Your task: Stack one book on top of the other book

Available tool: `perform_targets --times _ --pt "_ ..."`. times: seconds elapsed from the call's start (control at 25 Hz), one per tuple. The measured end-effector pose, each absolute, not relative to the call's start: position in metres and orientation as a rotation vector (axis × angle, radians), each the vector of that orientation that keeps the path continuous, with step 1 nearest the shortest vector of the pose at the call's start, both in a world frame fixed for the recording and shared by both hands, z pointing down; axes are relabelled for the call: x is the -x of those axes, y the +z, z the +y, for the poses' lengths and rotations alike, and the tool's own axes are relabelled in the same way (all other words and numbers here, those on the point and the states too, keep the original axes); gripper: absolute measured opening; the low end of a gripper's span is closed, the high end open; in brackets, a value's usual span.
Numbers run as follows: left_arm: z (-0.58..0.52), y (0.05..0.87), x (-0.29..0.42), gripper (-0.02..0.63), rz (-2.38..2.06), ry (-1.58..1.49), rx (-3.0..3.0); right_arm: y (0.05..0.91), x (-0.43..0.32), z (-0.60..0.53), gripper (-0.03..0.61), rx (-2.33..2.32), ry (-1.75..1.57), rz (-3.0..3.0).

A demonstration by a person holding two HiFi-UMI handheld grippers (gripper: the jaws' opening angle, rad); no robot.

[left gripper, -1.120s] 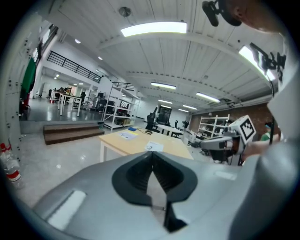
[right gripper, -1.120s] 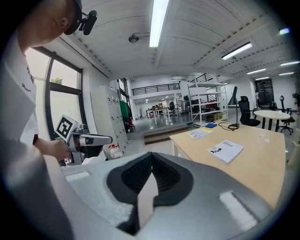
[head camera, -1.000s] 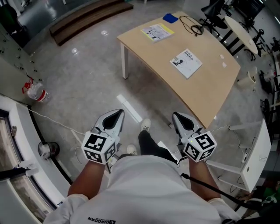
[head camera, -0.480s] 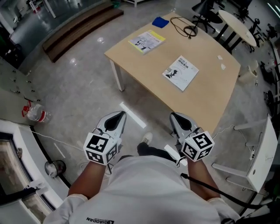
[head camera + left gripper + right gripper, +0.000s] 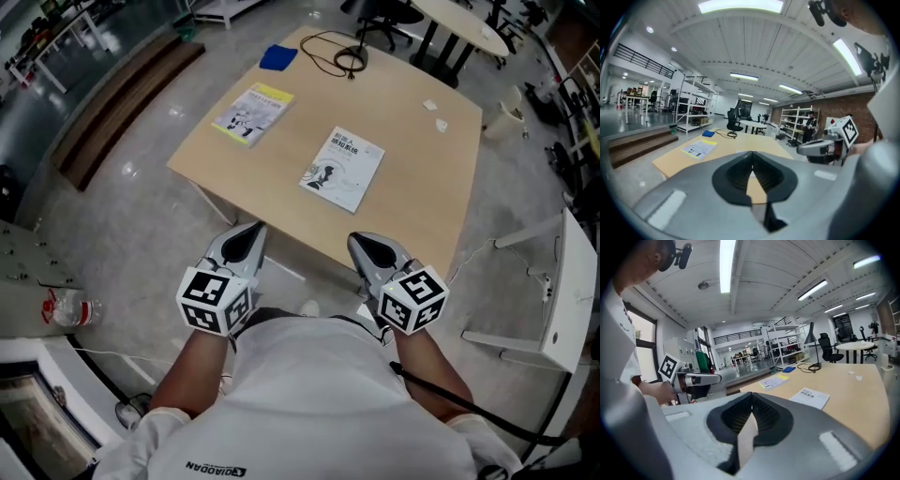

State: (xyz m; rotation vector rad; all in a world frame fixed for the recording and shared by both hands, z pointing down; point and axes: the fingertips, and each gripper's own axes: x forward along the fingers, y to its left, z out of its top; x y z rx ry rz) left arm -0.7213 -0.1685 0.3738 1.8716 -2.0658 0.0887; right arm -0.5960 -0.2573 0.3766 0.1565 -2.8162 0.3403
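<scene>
Pale wood fills the upper middle of the head view: a big surface (image 5: 422,178), and both books lie flat on it, well apart. The white book (image 5: 342,169) sits near the centre of the frame, cover up, turned at a slant. The yellow-edged book (image 5: 252,112) lies up and to the left of it, closer to the surface's left edge. Beyond that one, at the far corner, there's a blue cloth (image 5: 278,58), and just right of it a black cable (image 5: 337,56) coiled in a loop.

Down in the lower middle of the frame come the two tools. The left gripper (image 5: 247,240) hangs at the surface's near edge, jaws pressed together with nothing between them. The left gripper view confirms it: the left gripper (image 5: 752,165) has its dark pads meeting in a single seam. The right gripper (image 5: 371,251) is level with it on the right side, also at the near edge and also closed on nothing. The same pads-together seam shows on the right gripper (image 5: 751,405) in its own view. Neither tool touches a book.

From the left gripper view, the yellow-edged book (image 5: 699,147) lies left of centre. From the right gripper view, the white book (image 5: 809,397) is to the right of the jaws and the yellow-edged book (image 5: 773,380) is farther back. On the floor at the left edge of the head view lies a plastic bottle (image 5: 67,307).
</scene>
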Motion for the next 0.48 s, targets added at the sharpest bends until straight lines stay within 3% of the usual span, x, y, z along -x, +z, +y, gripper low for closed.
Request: perform_targets --times 0.48 --pt "-0.254 0.406 0.759 0.005 -1.896 0.208 -1.954 0.4 0.579 -0.334 0.003 -0.507 0.42 -2.73"
